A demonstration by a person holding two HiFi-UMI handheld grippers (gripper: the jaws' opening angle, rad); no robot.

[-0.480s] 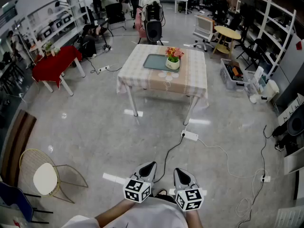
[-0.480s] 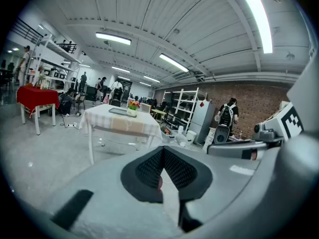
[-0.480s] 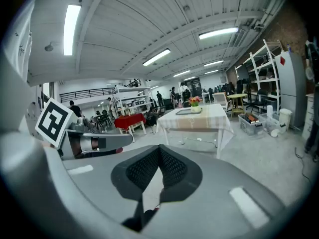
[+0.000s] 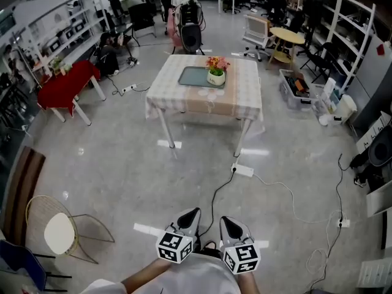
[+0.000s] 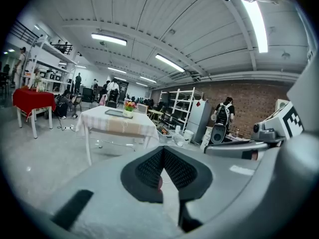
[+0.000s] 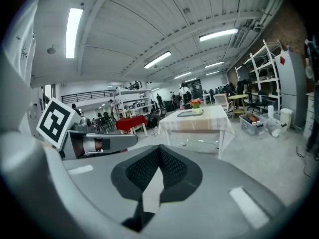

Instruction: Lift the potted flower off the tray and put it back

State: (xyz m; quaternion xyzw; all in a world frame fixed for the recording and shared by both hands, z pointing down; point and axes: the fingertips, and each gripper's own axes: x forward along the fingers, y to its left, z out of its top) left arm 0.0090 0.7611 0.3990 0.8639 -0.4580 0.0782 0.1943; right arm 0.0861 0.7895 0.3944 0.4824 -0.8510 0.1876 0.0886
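Both pairs of fingers are clenched on nothing, the left gripper (image 4: 191, 213) and right gripper (image 4: 228, 220) held low, side by side. The orange-flowered plant in its white pot (image 4: 216, 71) stands far ahead of them, at the right-finger end of the flat grey-green tray (image 4: 191, 76) on the checked-cloth desk (image 4: 208, 103). Closing in comes first, I'd say, with the fingers opened before they reach the pot. Compared with the earlier frame, the desk sits slightly higher and further left in the head view, and the fingers are unchanged.
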